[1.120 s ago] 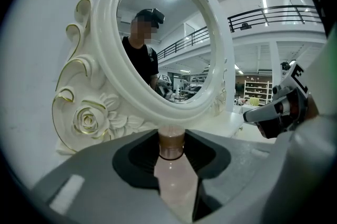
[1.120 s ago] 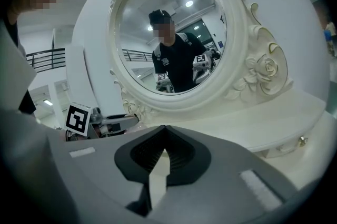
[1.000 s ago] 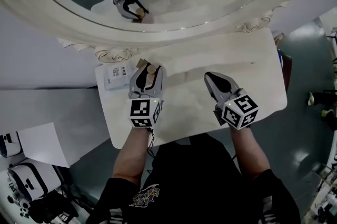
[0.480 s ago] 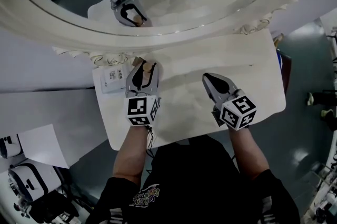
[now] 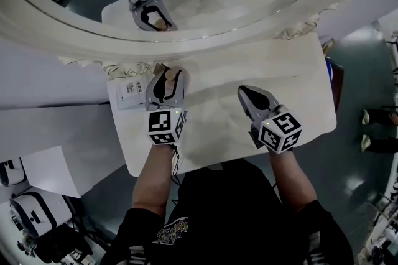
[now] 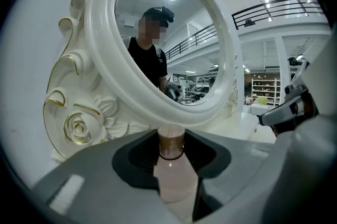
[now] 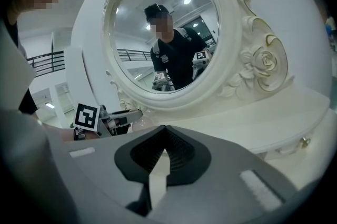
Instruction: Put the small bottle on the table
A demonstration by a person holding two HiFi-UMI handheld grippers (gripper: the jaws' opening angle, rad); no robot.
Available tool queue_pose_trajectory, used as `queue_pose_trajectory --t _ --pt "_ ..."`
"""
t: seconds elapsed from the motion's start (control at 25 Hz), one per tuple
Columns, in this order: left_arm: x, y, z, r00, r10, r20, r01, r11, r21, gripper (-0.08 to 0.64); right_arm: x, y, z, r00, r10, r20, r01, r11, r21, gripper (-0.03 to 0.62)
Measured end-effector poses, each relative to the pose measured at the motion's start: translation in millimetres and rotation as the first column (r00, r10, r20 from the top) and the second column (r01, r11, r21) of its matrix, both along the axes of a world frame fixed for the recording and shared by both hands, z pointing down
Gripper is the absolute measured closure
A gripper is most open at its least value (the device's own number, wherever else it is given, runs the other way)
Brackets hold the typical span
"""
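A small pale pink bottle [image 6: 172, 175] with a brown-gold cap [image 6: 171, 140] stands upright between the jaws of my left gripper [image 6: 171, 157], which is shut on it. In the head view the left gripper [image 5: 166, 78] is over the back left of the white table [image 5: 292, 77], close to the mirror's base, and its jaws mostly hide the bottle. I cannot tell whether the bottle touches the table. My right gripper [image 5: 245, 94] hovers over the table's middle, shut with nothing in it; its jaws [image 7: 160, 157] meet in the right gripper view.
A large oval mirror in an ornate white frame [image 5: 205, 33] stands along the table's back edge and reflects both grippers. A white printed card [image 5: 129, 91] lies left of the left gripper. The table's front edge [image 5: 205, 161] is near the person's body.
The left gripper has carried the bottle a little left and back, closer to the mirror's base. The right gripper has barely shifted.
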State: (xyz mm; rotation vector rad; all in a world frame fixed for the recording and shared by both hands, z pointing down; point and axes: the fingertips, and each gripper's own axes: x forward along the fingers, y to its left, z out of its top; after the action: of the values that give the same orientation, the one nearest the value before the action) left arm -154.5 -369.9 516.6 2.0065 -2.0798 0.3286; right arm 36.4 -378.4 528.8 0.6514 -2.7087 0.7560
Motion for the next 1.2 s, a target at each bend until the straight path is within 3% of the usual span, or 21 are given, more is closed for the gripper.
queue_pose_trajectory --t 0.44,0.88,1.0,1.08,1.2 --pt "5 12 -5 1.0 -0.026 0.011 0.026 0.999 0.046 0.395 5 6 -2 1.0 -0.014 0.013 0.014 1.0 -0.001 0.565" --pt "2 65 -20 0.998 -0.06 0.023 0.059 0.996 0.061 0.398 -6 20 -11 0.998 -0.046 0.035 0.046 0.999 0.017 0.565" --pt "-2 89 -27 0.999 -0.044 0.012 0.044 0.997 0.06 0.449 -14 33 -20 0.998 -0.034 0.046 0.033 0.999 0.029 0.563" --pt "-4 105 -31 1.0 -0.027 0.002 0.027 0.998 0.057 0.556 -18 43 -25 0.999 -0.019 0.049 0.017 0.999 0.036 0.564" --pt "-5 125 -36 0.999 0.026 -0.026 -0.024 0.998 0.053 0.559 -25 58 -34 0.998 0.015 0.056 -0.018 0.999 0.046 0.565"
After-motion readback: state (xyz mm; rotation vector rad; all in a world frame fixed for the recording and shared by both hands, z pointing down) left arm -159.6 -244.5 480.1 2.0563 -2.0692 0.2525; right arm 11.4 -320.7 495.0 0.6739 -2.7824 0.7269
